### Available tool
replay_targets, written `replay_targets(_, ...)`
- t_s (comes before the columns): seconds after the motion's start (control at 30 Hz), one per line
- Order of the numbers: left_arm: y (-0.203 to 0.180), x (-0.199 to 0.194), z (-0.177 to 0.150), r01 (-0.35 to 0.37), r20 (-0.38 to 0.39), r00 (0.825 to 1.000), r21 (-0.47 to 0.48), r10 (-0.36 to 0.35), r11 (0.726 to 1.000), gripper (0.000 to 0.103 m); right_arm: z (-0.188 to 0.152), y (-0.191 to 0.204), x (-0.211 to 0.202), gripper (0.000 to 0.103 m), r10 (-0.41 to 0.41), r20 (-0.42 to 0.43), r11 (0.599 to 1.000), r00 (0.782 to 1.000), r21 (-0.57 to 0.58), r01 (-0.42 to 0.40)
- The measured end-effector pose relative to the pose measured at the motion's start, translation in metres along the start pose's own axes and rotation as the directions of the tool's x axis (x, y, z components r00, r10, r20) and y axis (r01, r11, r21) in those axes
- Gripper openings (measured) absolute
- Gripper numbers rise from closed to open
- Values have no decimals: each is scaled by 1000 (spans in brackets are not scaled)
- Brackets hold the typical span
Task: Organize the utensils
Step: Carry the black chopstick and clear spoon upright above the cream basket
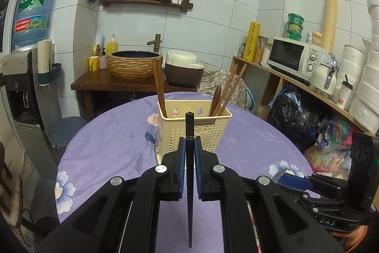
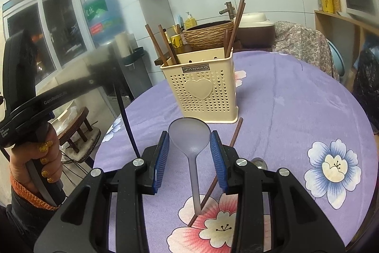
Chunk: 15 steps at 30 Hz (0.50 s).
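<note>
my left gripper [image 1: 189, 146] clamps a dark chopstick [image 1: 189, 134] upright, right gripper [image 2: 189, 146] grips a translucent spoon [image 2: 189, 134], holder [image 1: 194, 127] dead ahead, left nearer.

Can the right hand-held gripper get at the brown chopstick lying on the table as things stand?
Probably not yet. The right hand-held gripper is shut on a grey spoon, so its jaws are occupied. The chopstick itself lies exposed on the tablecloth, partly beneath that gripper.
</note>
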<state>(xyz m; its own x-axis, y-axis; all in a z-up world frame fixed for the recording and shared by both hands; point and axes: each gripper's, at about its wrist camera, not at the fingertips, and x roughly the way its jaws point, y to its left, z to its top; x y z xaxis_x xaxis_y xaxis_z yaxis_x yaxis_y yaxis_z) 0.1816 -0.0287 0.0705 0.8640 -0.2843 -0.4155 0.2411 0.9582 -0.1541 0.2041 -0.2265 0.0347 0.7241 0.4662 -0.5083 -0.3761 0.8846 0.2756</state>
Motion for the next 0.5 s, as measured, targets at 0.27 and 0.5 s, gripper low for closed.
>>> replay_targets(0.27, 0, 0, 7, 20, 7, 1000, 4, -20, 1000, 9, 10, 5, 4, 37, 17, -3, 1000, 1000, -24, -17)
replay_targets(0.5, -5, -10, 47, 34, 68, 997, 41, -36, 999, 9, 53, 12, 5, 37, 18, 57, 998, 998, -68, -14)
